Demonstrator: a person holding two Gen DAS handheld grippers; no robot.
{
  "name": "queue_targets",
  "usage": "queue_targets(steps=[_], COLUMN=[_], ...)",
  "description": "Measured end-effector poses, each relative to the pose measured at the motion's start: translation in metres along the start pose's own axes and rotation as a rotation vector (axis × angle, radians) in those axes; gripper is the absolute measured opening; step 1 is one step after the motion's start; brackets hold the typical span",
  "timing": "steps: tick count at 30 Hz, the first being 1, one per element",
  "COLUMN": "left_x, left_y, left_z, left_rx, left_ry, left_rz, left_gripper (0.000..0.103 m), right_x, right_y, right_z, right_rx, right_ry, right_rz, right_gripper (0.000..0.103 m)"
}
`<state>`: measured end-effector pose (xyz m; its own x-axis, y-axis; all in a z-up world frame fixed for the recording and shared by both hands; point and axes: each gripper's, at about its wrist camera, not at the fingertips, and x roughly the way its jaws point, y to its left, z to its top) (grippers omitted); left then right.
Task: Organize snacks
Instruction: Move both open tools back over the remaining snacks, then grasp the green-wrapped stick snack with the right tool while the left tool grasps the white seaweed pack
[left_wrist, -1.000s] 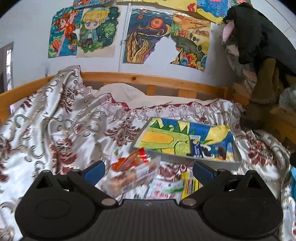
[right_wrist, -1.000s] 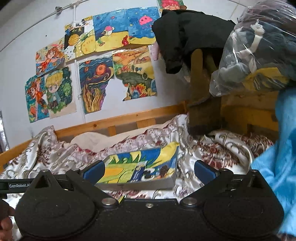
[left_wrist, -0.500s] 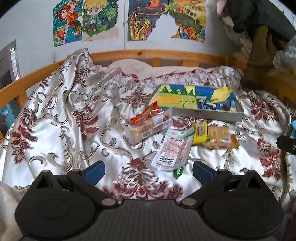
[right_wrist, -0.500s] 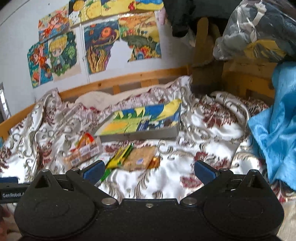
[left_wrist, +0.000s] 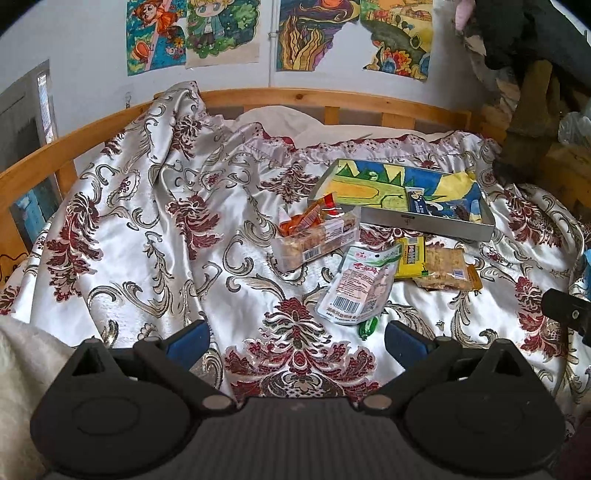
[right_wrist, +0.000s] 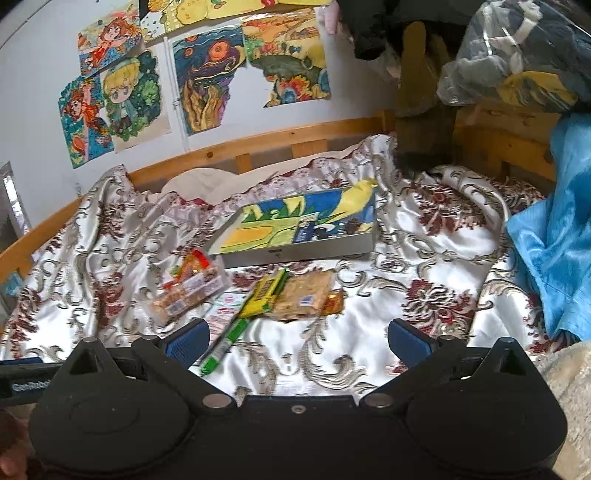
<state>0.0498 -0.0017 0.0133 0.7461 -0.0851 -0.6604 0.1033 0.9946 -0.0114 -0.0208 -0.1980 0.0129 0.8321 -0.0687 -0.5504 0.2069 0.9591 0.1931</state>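
Several snack packs lie on a patterned satin bedspread (left_wrist: 155, 236). A clear pack of biscuits (left_wrist: 314, 243) (right_wrist: 186, 297) has an orange packet (left_wrist: 306, 219) leaning on it. In front lie a white pouch with a barcode (left_wrist: 360, 286), a yellow packet (left_wrist: 410, 256) (right_wrist: 264, 295), a brown cracker pack (left_wrist: 445, 267) (right_wrist: 304, 295) and a small green stick (left_wrist: 368, 326) (right_wrist: 225, 341). Behind them sits a shallow grey tray (left_wrist: 424, 223) (right_wrist: 295, 253) lined with a colourful drawing, holding a dark blue packet (left_wrist: 417, 199). My left gripper (left_wrist: 295, 338) and right gripper (right_wrist: 297, 338) are open, empty, short of the snacks.
A wooden bed rail (left_wrist: 332, 101) runs behind the spread, below drawings on the wall (left_wrist: 221, 29). Dark clothes and bags (right_wrist: 509, 62) pile at the right, with blue cloth (right_wrist: 554, 229) beside the bed. A white blanket (left_wrist: 22, 354) lies at the lower left.
Both cameras have tilted down and pulled back, so the snack pile and more of the bedspread have come into view. Both grippers stayed open.
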Motion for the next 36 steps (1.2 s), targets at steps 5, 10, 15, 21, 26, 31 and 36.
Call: queue_targets(steps=[5,10,15,21,26,31,36], left_x=[0.000,0.014,0.043,0.096,0.148,0.189,0.218], left_y=[-0.002,-0.003,0.000,-0.010,-0.018,-0.013,-0.016], left_z=[0.020,0.035,0.043,0.050,0.055,0.063,0.065], left_rx=[0.021,0.070,0.062,0.108,0.121,0.074,0.142], left_ry=[0.047,0.089,0.169,0.264,0.382,0.431,0.410], left_rz=[-0.048,-0.084,-0.163,-0.218,-0.231,-0.246,-0.197], left_gripper=[0.102,0.103,0.103,0.103,0.102,0.102,0.102], right_x=[0.001,0.019,0.062,0.129,0.183,0.222,0.250], right_y=[0.004,0.000,-0.013,-0.022,-0.023,-0.016,-0.009], right_z=[0.024,0.044,0.060,0.067,0.066,0.069,0.068], right_rx=[0.019,0.008,0.021,0.064,0.108,0.094,0.057], right_ry=[0.056,0.140,0.226,0.284,0.330,0.343,0.364], right_rz=[0.048,0.122,0.193,0.260,0.315,0.355,0.312], right_gripper=[0.102,0.102,0.102,0.101,0.088,0.079,0.073])
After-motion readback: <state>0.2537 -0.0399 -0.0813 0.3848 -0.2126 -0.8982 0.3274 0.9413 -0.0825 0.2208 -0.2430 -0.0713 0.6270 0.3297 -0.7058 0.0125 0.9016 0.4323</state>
